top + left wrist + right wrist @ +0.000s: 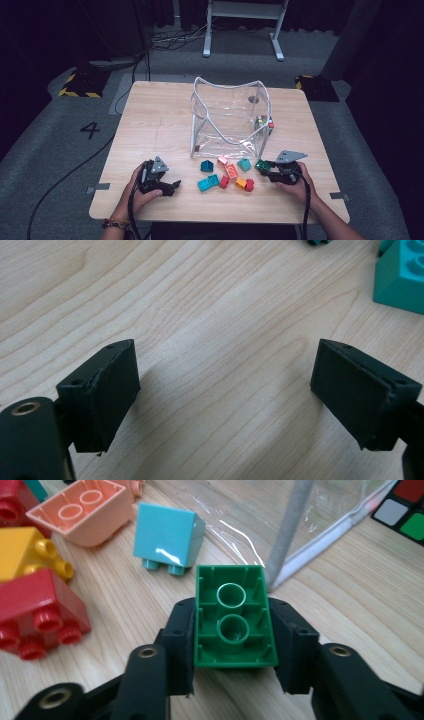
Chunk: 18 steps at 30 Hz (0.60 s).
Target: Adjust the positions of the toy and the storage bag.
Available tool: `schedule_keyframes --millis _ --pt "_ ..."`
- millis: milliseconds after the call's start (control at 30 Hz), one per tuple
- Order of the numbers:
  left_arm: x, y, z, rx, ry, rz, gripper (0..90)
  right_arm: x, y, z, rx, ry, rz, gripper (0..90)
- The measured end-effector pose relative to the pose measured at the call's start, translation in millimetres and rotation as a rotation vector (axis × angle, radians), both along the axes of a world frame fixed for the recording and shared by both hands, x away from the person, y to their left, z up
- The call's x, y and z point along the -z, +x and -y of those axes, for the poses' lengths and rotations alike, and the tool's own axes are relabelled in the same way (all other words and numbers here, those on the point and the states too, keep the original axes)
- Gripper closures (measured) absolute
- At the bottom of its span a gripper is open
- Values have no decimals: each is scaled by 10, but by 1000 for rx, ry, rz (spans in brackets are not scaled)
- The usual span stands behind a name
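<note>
My right gripper is shut on a green brick, which lies underside up between its pads, low over the table at the near right corner of a clear plastic bag. In the high view the green brick shows at the gripper's tip. My left gripper stands open near the front left, jaws wide apart over bare wood with nothing between them. A teal brick lies ahead of it to the right.
Several loose bricks lie between the grippers: a light blue one, a peach one, a yellow one and a red one. A colour cube sits by the bag's right side. The table's front edge is close.
</note>
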State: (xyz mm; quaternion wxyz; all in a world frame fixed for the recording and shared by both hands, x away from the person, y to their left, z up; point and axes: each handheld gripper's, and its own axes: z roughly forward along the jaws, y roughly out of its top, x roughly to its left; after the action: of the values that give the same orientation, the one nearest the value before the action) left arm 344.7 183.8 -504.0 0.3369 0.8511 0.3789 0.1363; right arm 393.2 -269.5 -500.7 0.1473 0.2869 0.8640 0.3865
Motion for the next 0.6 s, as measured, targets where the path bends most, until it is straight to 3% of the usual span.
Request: schedule_keyframes --millis 167,200,433,600 --pt "1 0 1 -1 -1 -1 118 4 5 156 -12 12 -9 589" --pt "1 0 1 -1 -1 -1 118 4 9 246 -37 6 -2 590" --pt "3 9 -2 9 -2 -1 115 15 98 510 21 24 -2 591" --pt "5 57 -17 41 2 -8 93 18 125 531 32 31 -1 592"
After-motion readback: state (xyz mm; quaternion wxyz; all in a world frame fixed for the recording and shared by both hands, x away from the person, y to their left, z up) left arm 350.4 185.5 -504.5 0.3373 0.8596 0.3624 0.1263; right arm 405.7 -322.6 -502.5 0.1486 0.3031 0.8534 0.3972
